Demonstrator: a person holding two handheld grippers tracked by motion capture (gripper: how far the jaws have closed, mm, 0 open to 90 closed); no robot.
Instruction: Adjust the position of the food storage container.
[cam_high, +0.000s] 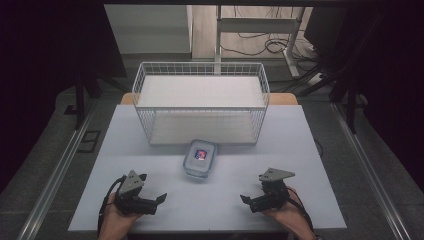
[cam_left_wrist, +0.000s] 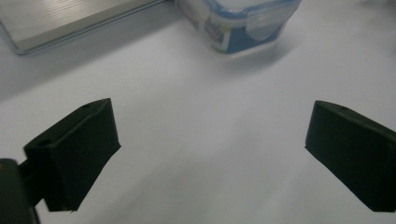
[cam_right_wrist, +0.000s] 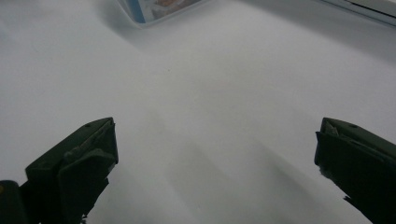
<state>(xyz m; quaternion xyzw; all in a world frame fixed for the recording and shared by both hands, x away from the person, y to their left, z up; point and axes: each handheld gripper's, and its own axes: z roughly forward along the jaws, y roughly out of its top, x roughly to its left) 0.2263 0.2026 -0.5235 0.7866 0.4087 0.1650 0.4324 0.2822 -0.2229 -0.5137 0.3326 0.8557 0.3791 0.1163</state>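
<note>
The box (cam_high: 200, 158) stands on the table (cam_high: 300, 150) just before the basket (cam_high: 200, 102), its long axis pointing toward the basket. The left gripper (cam_high: 159, 199) and the right gripper (cam_high: 245, 199) lie nearer the person than the box, one on each side of it, both with jaws spread wide and empty. Neither is clearly nearer; each points inward at the box.
</note>
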